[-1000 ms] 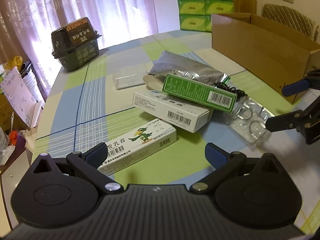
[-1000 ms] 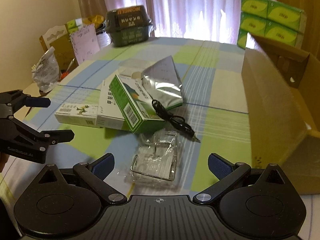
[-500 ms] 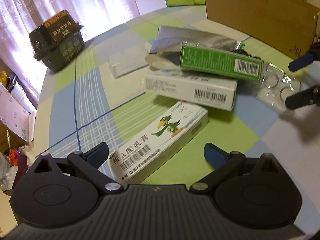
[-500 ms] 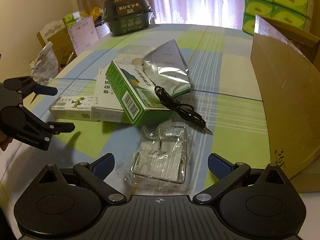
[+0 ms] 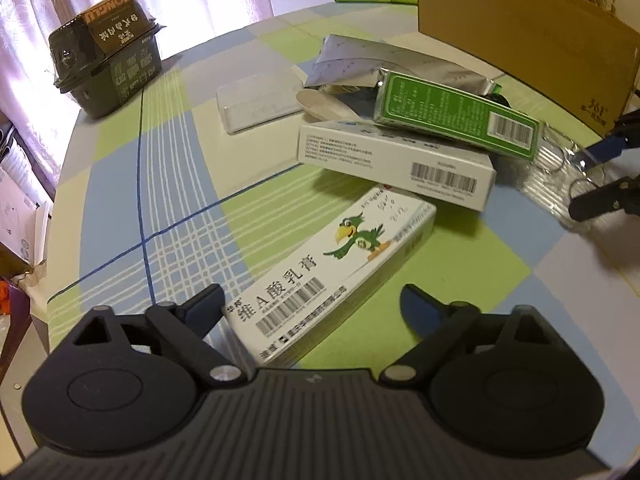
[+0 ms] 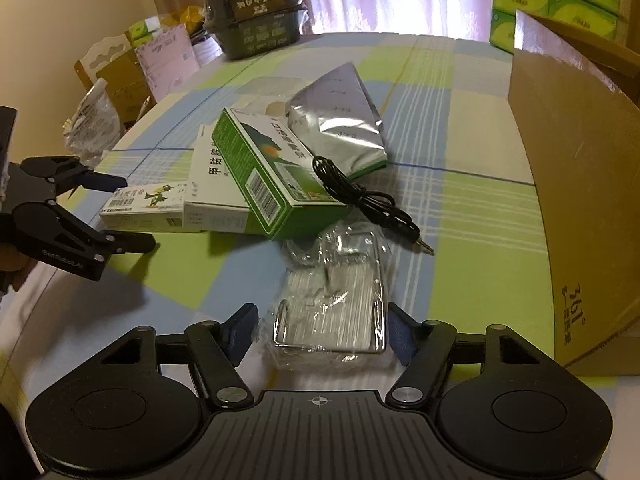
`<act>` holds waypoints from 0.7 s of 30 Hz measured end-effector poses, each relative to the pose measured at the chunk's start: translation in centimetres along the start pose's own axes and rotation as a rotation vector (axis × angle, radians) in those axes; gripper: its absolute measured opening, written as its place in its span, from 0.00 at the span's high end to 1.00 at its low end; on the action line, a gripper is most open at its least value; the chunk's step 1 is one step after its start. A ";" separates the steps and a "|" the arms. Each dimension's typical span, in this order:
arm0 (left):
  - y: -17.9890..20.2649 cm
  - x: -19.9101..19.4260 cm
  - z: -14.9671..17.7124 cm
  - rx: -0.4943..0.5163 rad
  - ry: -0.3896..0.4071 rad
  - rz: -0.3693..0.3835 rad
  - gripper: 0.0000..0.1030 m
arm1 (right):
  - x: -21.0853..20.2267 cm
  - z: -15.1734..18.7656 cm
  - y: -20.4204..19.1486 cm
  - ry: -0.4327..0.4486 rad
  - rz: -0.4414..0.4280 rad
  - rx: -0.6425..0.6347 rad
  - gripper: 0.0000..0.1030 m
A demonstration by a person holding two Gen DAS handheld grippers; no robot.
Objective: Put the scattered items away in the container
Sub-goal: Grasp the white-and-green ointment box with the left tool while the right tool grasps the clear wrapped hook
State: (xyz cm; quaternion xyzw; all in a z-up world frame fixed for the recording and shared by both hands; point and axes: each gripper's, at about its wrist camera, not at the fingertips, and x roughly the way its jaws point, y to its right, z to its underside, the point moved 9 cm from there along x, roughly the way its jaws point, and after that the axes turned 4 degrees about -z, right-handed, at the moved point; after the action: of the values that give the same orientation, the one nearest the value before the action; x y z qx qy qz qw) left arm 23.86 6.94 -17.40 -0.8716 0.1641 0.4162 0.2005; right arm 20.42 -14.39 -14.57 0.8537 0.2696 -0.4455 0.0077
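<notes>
Left gripper (image 5: 310,304) closer astride parrot box (image 5: 340,268); right gripper (image 6: 320,332) narrowed around wrapped packet (image 6: 332,316)

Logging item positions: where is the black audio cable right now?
Right wrist view, centre: black audio cable drapes off the green box, its plug beside the plastic-wrapped packet.

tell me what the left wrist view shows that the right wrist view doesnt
Only the left wrist view shows the pale spoon beside the pile. Only the right wrist view shows the black audio cable with its plug, draped over the green box. Both show the parrot box, the cardboard box, and the clear plastic packet between the open right tool fingers.
</notes>
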 end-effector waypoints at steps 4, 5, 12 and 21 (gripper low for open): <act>1.2 -1.3 0.6 0.033 -0.055 0.016 0.29 | -0.3 0.3 0.1 -0.004 0.007 0.002 0.39; 1.8 -1.8 0.8 0.040 -0.066 0.033 0.30 | -0.5 0.4 0.0 -0.005 0.009 -0.001 0.39; 4.8 -4.2 1.5 0.069 -0.049 0.076 0.29 | -1.4 1.2 0.1 -0.013 0.029 -0.022 0.40; 3.8 -1.8 -0.7 -0.081 -0.021 0.020 0.24 | -1.0 1.1 0.2 -0.003 0.050 -0.043 0.40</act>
State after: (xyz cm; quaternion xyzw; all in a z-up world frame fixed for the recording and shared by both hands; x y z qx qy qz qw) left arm 21.47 3.51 -16.37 -0.8730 0.1536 0.4334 0.1627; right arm 19.21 -15.29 -14.46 0.8590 0.2576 -0.4408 0.0375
